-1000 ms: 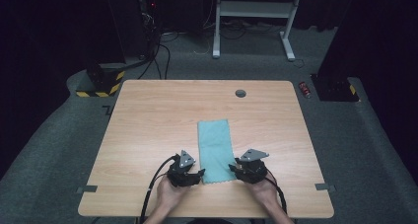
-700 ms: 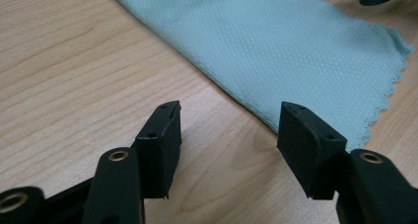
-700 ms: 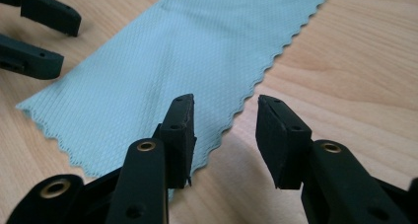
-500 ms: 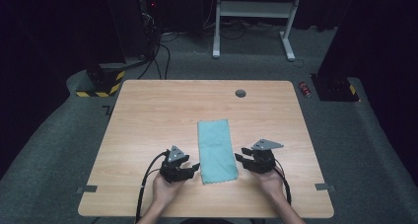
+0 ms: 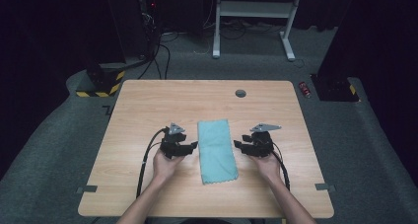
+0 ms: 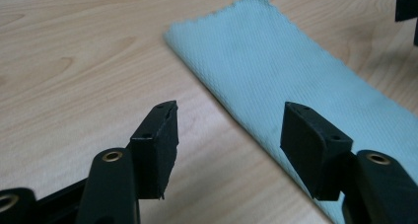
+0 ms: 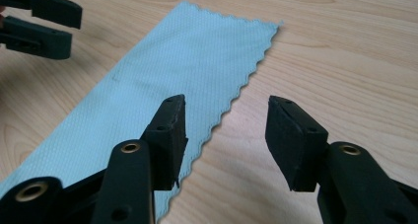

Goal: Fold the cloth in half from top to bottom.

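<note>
Both tongs (image 5: 191, 146) (image 5: 238, 145) just spread, empty, level, flanking folded cloth (image 5: 216, 150).

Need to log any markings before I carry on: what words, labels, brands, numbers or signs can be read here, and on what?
None can be read.
Cloth: plain light blue, no tag or print.
Table: bare wood grain, no label.
Left gripper and right gripper: black, no lettering that shows.
Small red thing on the floor: too small to read.
Black and yellow stripes on the floor: a warning pattern, no words.
</note>
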Demonstrator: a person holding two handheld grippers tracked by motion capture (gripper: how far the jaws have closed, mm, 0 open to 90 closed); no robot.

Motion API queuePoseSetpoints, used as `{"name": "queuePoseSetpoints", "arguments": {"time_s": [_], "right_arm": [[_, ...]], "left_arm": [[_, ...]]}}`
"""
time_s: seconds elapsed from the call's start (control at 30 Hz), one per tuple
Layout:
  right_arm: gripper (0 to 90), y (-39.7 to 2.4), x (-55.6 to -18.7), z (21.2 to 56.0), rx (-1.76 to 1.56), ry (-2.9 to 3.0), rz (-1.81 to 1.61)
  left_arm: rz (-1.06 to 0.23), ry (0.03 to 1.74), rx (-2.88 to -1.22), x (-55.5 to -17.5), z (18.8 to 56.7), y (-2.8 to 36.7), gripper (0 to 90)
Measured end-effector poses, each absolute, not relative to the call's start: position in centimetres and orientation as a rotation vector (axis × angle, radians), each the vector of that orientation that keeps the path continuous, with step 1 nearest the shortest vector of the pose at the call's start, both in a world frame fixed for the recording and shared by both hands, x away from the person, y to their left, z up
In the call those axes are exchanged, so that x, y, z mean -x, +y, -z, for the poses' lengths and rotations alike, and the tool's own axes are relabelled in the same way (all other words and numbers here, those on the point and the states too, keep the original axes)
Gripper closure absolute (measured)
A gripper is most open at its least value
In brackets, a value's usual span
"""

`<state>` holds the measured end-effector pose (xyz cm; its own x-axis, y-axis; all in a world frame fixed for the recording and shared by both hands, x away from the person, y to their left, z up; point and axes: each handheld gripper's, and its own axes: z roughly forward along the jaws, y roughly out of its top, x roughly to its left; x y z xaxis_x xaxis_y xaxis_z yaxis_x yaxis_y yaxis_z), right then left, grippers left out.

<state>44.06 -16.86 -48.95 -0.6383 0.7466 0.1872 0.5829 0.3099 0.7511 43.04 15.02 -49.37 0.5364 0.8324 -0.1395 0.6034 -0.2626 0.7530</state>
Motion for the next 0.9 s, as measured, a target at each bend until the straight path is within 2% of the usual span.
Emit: {"name": "queuePoseSetpoints", "arguments": {"time_s": [0.23, 0.27, 0.4, 0.57, 0.73, 0.9], "right_arm": [[49.0, -16.9, -46.5, 49.2, -1.271, 2.357, -1.31], [49.3, -16.9, -46.8, 49.2, -1.266, 2.353, -1.312], [47.3, -17.1, -47.6, 49.0, -1.31, 2.349, -1.318], [46.0, -17.1, -48.3, 49.2, -1.329, 2.367, -1.303], [52.9, -17.0, -48.7, 49.9, -1.329, 2.382, -1.228], [53.7, -17.0, -48.9, 50.0, -1.328, 2.385, -1.221]], "left_arm": [[-0.382, 1.175, -1.926, -46.0, 49.1, 14.1, 41.1], [-0.363, 1.172, -1.932, -46.4, 49.1, 13.9, 43.7], [-0.351, 1.164, -1.988, -47.3, 49.3, 13.1, 44.7], [-0.364, 1.21, -2.003, -48.3, 49.4, 12.7, 40.6], [-0.374, 1.23, -2.004, -49.4, 49.1, 13.0, 40.2], [-0.375, 1.251, -1.967, -50.1, 49.3, 13.5, 40.7]]}}
